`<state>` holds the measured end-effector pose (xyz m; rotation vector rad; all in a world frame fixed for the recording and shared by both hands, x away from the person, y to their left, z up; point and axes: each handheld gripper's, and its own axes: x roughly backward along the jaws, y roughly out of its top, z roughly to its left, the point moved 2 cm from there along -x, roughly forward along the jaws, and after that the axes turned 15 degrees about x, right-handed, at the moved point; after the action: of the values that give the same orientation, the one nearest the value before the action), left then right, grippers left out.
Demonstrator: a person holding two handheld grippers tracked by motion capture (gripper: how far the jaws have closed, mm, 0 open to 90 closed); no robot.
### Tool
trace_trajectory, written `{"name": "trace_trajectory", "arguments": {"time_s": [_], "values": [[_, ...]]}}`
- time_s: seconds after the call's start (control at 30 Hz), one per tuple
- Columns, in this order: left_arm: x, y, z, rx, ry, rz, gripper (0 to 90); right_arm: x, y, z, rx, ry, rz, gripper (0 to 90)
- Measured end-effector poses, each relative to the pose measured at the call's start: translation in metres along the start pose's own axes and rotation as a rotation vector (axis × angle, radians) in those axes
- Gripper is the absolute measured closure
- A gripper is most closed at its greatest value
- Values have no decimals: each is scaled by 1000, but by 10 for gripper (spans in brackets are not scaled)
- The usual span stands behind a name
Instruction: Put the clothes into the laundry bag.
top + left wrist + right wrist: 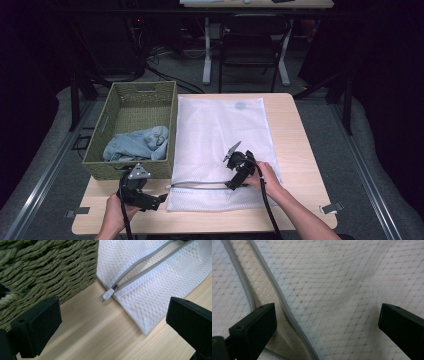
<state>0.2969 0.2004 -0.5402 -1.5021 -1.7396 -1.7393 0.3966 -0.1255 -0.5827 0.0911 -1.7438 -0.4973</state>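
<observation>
A white mesh laundry bag (220, 145) lies flat on the wooden table (300, 150), its grey zipper (200, 185) partly apart near the front edge. The white zipper pull (108, 294) rests at the bag's corner beside the basket. My left gripper (159, 200) is open just left of that corner, low over the wood. My right gripper (234, 184) is open and pressed down close over the mesh (342, 290), with the zipper's two grey tracks (279, 297) running between its jaws.
A green woven basket (134, 95) holding a crumpled light blue cloth (137, 145) stands at the table's left, touching the bag's edge. Its wall (47, 270) is right next to my left jaw. A chair (252, 40) and desk legs stand beyond the table.
</observation>
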Motion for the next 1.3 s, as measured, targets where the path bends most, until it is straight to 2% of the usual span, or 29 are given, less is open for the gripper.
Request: {"name": "trace_trajectory", "arguments": {"time_s": [0.13,0.17,0.37,0.5,0.57,0.63,0.83,0.93,0.97,1.0,1.03,1.07,1.13,1.3], "values": [[-2,0,1,9,1,-3,1,-2,2,0,1,5,-2,51],[-2,0,2,7,1,0,1,-2,2,-1,-16,17,-15,98],[0,0,1,0,2,-8,1,0,0,-4,-41,9,-31,164],[-1,1,2,3,-3,1,1,2,0,-6,-60,7,-50,274],[-1,1,2,0,-1,4,1,3,-1,-7,-51,3,-55,299],[-1,1,0,1,1,-6,2,4,-1,-7,-65,4,-61,345],[-2,0,1,-1,0,-6,2,6,0,-8,-85,-12,-75,528],[-2,0,1,-2,-2,-9,3,7,-1,-8,-93,-21,-81,664],[-2,0,1,-2,-7,-6,3,8,-2,-8,-111,-28,-78,757],[-1,-1,2,-5,-14,1,3,8,-3,-9,-107,-38,-81,791],[-1,-1,2,-3,-13,-11,3,8,-3,-9,-107,-38,-81,791],[0,-1,3,-4,-20,-18,4,9,-3,-9,-111,-43,-81,828],[2,0,4,-5,-34,-15,14,11,-1,-8,-111,-54,-87,865],[5,2,5,-6,-53,-29,16,16,1,-5,-90,-78,-98,871]]}}
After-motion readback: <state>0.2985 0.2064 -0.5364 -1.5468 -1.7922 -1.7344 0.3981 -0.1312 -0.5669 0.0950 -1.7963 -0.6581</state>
